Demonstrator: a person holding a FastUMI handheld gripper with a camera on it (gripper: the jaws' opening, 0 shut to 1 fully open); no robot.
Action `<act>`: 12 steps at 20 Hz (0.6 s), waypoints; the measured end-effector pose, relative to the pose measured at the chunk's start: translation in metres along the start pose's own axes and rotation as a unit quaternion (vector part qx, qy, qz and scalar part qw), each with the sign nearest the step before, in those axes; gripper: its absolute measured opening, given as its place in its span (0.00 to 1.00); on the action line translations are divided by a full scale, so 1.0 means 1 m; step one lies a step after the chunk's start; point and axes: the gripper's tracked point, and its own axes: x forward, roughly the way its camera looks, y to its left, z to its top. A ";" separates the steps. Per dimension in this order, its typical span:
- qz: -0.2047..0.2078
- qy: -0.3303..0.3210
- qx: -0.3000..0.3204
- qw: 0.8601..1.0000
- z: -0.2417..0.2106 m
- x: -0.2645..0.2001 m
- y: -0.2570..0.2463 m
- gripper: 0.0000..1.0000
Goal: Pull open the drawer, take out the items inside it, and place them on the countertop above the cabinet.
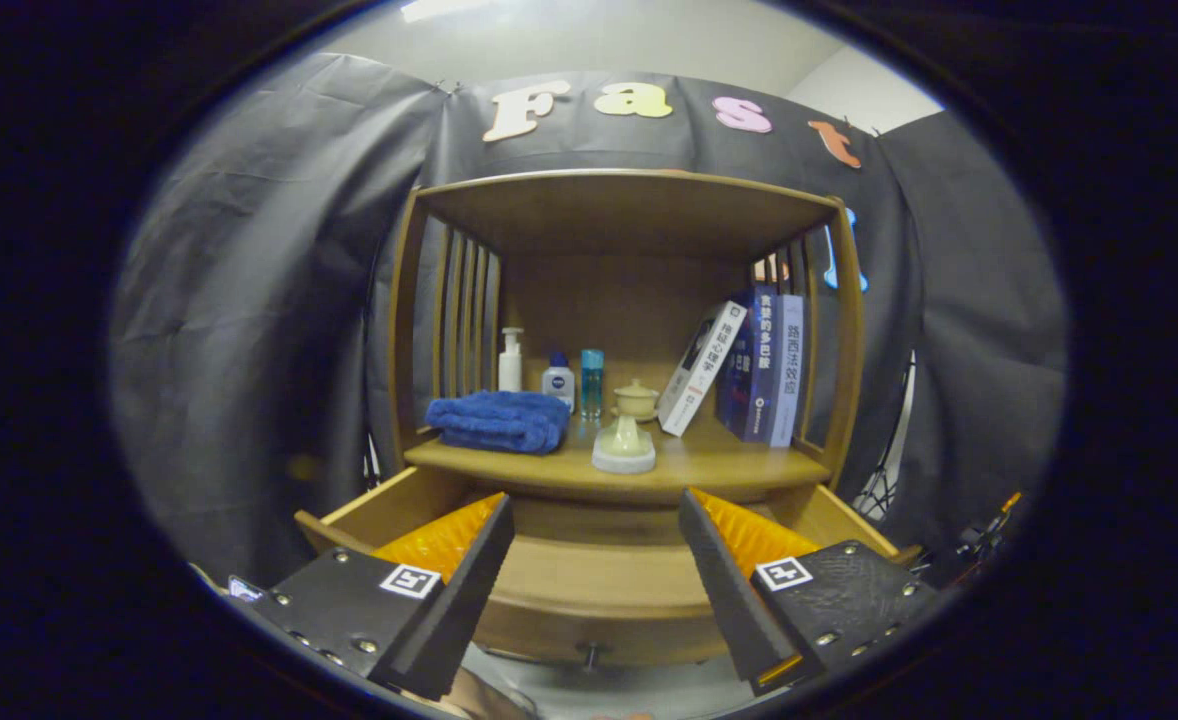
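The wooden cabinet's drawer [589, 625] stands pulled out below the countertop [709, 465], its knob [589, 655] facing me. My gripper [595, 502] hovers over the drawer, open, with nothing between its fingers. Bare wood of the drawer floor [599, 575] shows between them; the fingers hide the drawer's sides. On the countertop just beyond the fingers lie a folded blue towel [497, 420] and a cream ceramic piece [624, 445], with a small lidded pot [636, 400] behind it.
At the back of the countertop stand a white pump bottle [511, 362], a small blue-capped bottle [558, 380] and a blue tube [592, 382]. Several books [759, 365] fill the right side, one white book [699, 368] leaning. Slatted side walls and a top board enclose the shelf.
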 end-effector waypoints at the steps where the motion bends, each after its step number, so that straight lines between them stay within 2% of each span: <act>1: -0.007 0.002 0.000 1.000 -0.006 -0.007 -0.002 0.99; 6: -0.040 0.041 0.026 0.998 -0.050 -0.025 -0.015 0.99; 12: -0.046 0.072 0.069 0.994 -0.076 -0.017 -0.018 0.99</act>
